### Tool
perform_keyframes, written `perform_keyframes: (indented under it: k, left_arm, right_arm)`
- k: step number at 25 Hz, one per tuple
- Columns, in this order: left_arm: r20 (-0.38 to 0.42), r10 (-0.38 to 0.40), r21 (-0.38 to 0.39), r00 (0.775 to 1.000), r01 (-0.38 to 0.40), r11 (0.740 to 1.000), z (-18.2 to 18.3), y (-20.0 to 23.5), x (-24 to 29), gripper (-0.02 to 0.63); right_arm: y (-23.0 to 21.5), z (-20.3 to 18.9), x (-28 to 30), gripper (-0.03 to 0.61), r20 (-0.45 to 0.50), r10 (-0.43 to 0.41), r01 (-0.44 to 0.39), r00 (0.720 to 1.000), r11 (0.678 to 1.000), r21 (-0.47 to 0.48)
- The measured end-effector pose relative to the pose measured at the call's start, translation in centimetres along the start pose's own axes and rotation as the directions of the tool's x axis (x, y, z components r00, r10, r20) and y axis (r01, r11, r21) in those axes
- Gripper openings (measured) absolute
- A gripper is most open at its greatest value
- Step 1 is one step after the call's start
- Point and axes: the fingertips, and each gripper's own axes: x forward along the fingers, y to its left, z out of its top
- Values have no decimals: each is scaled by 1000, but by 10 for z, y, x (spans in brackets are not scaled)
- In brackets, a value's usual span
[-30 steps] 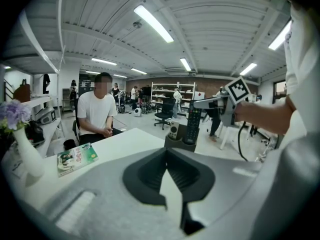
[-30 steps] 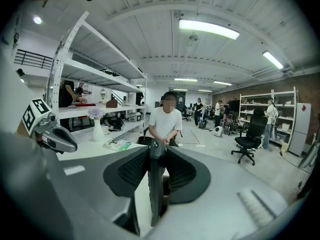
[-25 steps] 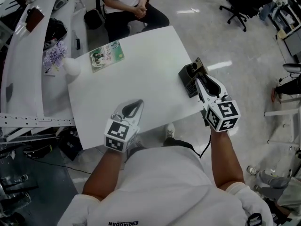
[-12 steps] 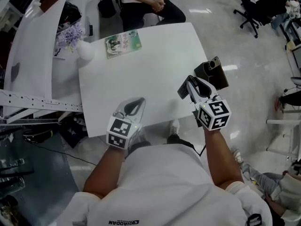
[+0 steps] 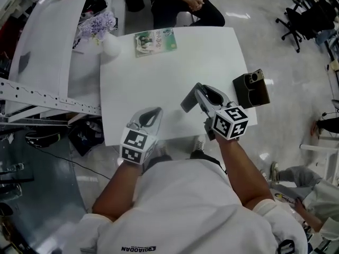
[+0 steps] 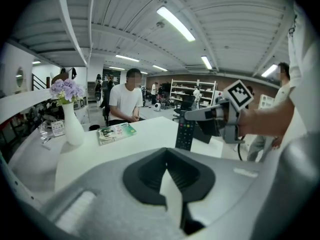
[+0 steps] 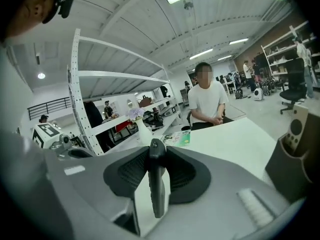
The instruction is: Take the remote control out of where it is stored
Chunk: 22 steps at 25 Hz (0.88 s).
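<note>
Now | right gripper clamps remote control | holder at table edge

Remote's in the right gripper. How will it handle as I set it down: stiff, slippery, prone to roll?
Probably stiff: the remote control hangs straight from the right gripper, no sag. It could pivot or slip, since the pads pinch only its upper end. Being a flat slab, it should not roll on the table.

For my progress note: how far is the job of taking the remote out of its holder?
Done: the remote control is out of the dark holder, clear of it above the table. In hand: the right gripper clamps it. Left: only setting it down, probably; the left gripper is empty.
</note>
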Motion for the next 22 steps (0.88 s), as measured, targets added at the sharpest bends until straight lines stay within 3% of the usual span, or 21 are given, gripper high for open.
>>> perform_keyframes:
  k: [5, 12, 22]
  left_arm:
    - [-4, 38, -21, 999, -38, 999, -10, 18, -8, 2]
    - [-10, 61, -36, 998, -61, 997, -14, 31, -15, 2]
    - [-11, 70, -58, 997, -71, 996, -12, 43, 0, 2]
  right_arm:
    - [6, -4, 38, 107, 38, 42, -47, 998, 986, 157]
    - [-25, -17, 73, 109, 103, 18, -62, 995, 893, 447]
    - [-73, -51, 79, 111, 93, -70, 8, 993, 838, 545]
